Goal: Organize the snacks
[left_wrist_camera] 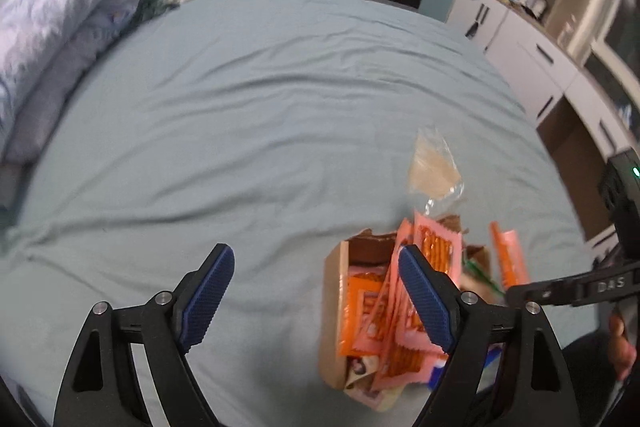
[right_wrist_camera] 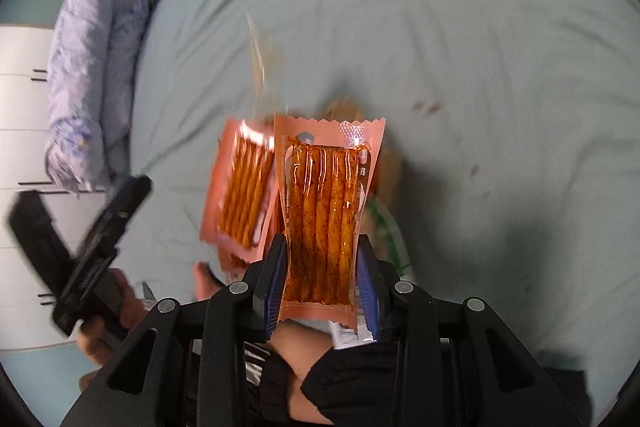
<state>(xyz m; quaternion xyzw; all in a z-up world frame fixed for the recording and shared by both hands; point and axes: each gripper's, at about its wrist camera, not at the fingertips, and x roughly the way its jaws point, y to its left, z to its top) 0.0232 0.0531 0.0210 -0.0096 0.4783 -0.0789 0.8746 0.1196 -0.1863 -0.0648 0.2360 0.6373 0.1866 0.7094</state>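
Across the blue bed sheet (left_wrist_camera: pixel 260 99) sits our open cardboard box (left_wrist_camera: pixel 334 307) of snacks. Our right gripper (right_wrist_camera: pixel 322 279) pinches one pink packet (right_wrist_camera: pixel 322 211) by its edges; it may slip. Our left gripper (left_wrist_camera: pixel 316 303) fingers are spread, empty. Perhaps six packets, blurred.

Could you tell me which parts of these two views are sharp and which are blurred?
Right wrist view: the held pink snack packet is sharp; the second packet and left gripper smear. Left wrist view: gripper fingers crisp, cardboard box soft.
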